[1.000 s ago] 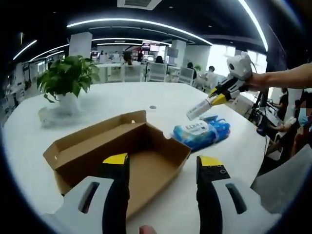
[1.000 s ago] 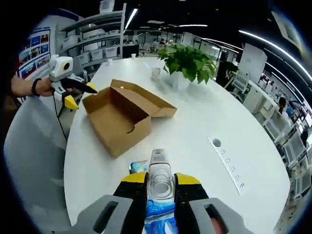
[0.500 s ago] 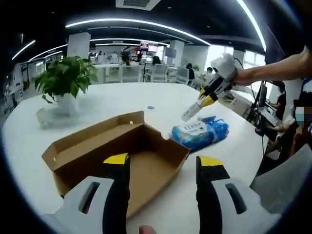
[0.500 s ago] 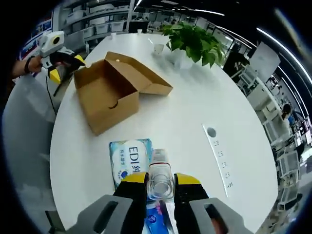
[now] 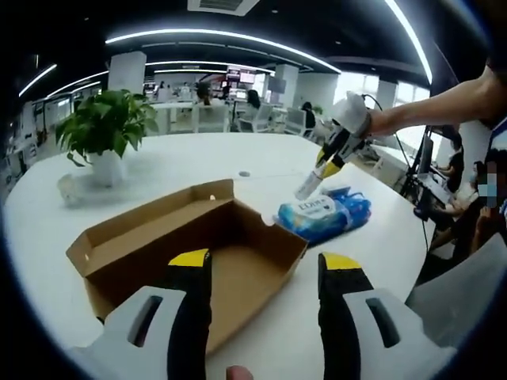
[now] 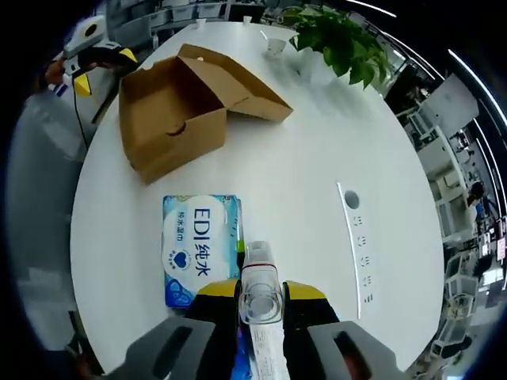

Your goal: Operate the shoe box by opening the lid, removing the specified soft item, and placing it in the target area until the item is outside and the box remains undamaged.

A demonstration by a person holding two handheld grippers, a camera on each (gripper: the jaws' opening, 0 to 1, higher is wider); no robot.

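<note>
The brown cardboard shoe box (image 5: 198, 237) stands open on the white round table (image 5: 174, 166), its lid folded back. It also shows in the right gripper view (image 6: 174, 111). Beside it lies the soft blue-and-white wipes pack (image 5: 321, 214) (image 6: 198, 245), flat on the table outside the box. My left gripper (image 5: 265, 261) hovers open over the box's near side. My right gripper (image 6: 261, 289) hangs above the pack, apart from it, and is shut on a small clear white-tipped piece (image 6: 260, 273). From the left gripper view, the right gripper (image 5: 323, 165) points that piece (image 5: 306, 186) down at the pack.
A potted plant (image 5: 107, 127) (image 6: 341, 39) stands at the table's far side. A socket strip (image 6: 356, 237) is set into the tabletop. My left gripper (image 6: 91, 47) sits at the table edge past the box. People sit at the right edge (image 5: 483, 206) and at desks behind.
The right gripper has risen higher above the pack and drifted a little toward the box. The pack and the box lie unmoved. The left gripper has stayed open.
</note>
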